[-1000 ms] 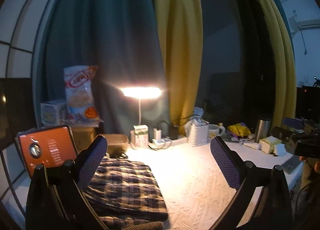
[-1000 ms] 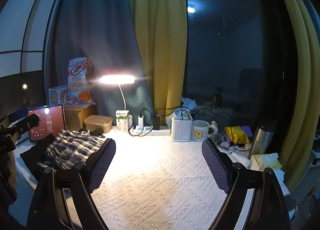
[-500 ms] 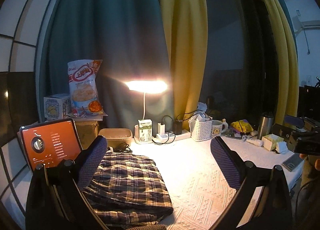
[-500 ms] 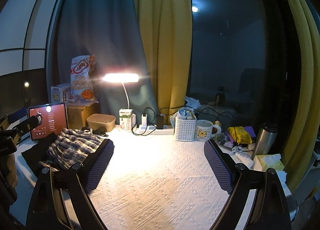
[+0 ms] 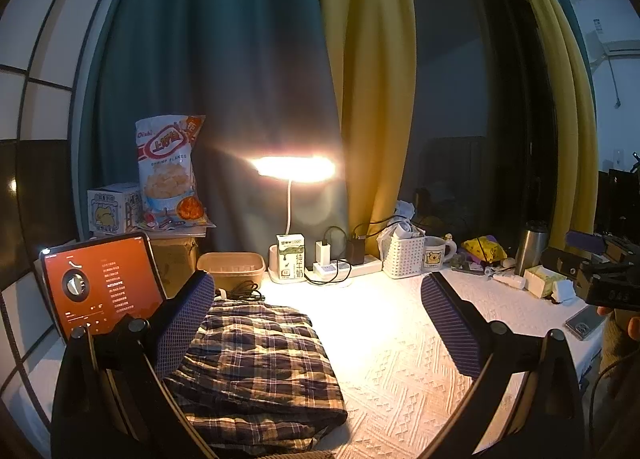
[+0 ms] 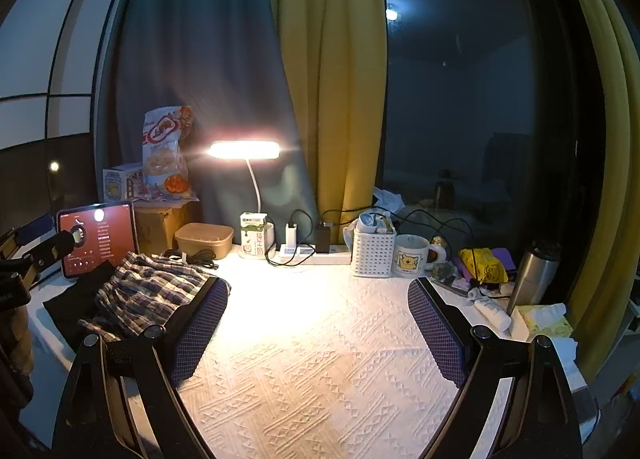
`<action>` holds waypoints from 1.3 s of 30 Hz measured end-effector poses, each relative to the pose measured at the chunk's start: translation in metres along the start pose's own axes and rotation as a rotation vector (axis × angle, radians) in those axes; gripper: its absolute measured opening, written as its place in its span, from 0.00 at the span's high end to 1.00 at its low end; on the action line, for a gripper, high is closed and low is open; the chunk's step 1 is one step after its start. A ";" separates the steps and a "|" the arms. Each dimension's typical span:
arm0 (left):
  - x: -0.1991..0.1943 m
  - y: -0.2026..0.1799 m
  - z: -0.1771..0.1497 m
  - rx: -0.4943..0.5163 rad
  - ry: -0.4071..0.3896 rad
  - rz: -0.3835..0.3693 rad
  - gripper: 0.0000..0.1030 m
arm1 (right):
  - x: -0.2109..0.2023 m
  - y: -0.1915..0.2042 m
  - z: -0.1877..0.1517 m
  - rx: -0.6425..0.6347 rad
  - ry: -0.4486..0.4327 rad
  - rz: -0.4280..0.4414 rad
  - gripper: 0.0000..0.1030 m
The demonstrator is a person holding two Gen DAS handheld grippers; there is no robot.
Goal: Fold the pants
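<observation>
The plaid pants point(image 5: 256, 359) lie in a compact folded stack near the left edge of the tabletop point(image 6: 320, 371), so the folding looks finished or nearly so. The left gripper point(image 5: 316, 323) and right gripper point(image 6: 318, 333) both hover with jaws wide, holding nothing. At the back left corner, a snack bag point(image 5: 168, 171) reads "Oishi" and "SHRIMP FLAKES".

Both wrist views face the curtained window, sharing the lamp point(image 5: 294, 169).
</observation>
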State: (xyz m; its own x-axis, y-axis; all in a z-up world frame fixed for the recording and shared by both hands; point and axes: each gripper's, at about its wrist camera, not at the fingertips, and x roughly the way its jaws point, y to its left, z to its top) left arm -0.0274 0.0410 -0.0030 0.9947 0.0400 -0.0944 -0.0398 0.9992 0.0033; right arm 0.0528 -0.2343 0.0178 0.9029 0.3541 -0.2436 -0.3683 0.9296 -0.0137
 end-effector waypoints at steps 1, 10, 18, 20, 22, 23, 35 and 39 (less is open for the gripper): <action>0.000 0.000 0.000 -0.001 -0.001 0.000 0.01 | 0.000 0.000 0.000 0.000 0.000 -0.001 0.10; 0.000 0.001 0.000 0.000 0.001 -0.001 0.01 | 0.000 0.001 -0.001 0.001 0.001 -0.003 0.10; -0.001 0.001 0.000 -0.001 0.002 -0.002 0.01 | 0.000 0.001 -0.002 0.001 0.003 -0.004 0.10; -0.001 0.002 0.000 -0.004 0.004 -0.001 0.01 | 0.000 0.001 -0.003 0.002 0.005 -0.005 0.10; -0.001 0.001 -0.001 -0.005 0.004 0.000 0.01 | 0.000 0.000 -0.004 0.003 0.007 -0.008 0.10; -0.001 0.001 -0.001 -0.004 0.005 -0.001 0.01 | 0.000 0.000 -0.005 0.004 0.009 -0.009 0.10; 0.000 0.003 -0.003 -0.014 0.002 -0.008 0.01 | 0.001 0.000 -0.005 0.002 0.011 -0.011 0.10; -0.001 0.005 -0.004 -0.017 -0.003 -0.006 0.01 | 0.001 0.000 -0.005 0.003 0.012 -0.012 0.10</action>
State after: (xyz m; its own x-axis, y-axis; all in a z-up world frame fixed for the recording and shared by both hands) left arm -0.0293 0.0456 -0.0068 0.9952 0.0339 -0.0916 -0.0354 0.9993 -0.0144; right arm 0.0522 -0.2342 0.0127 0.9046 0.3419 -0.2546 -0.3570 0.9340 -0.0140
